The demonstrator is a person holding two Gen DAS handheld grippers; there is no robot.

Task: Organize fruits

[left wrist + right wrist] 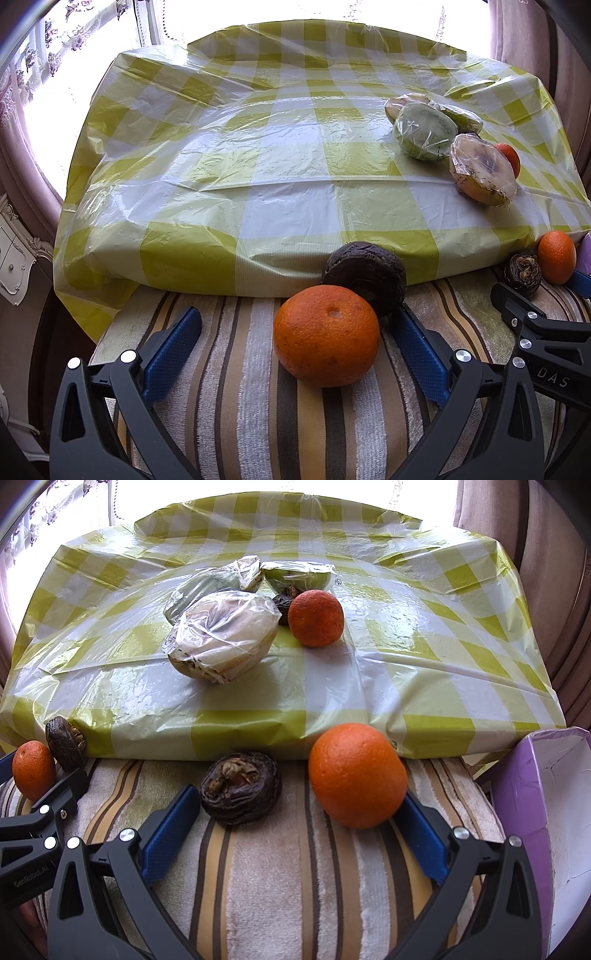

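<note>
Both tongs, left [295, 343] and right [295, 823], spread; oranges [326, 335] between.

Purple box [532, 812] cut off by the right edge, far side unseen. Small dark fruit [286, 600] mostly hidden behind the wrapped fruit [221, 635] and the orange [316, 618]. Wrapped pieces blurred by plastic film (kind unclear). Window [92, 92] blown out white, nothing readable beyond.

Both grippers are held low and side by side, left gripper [295, 347] and right gripper [295, 827], jaws spread wide apart.
</note>
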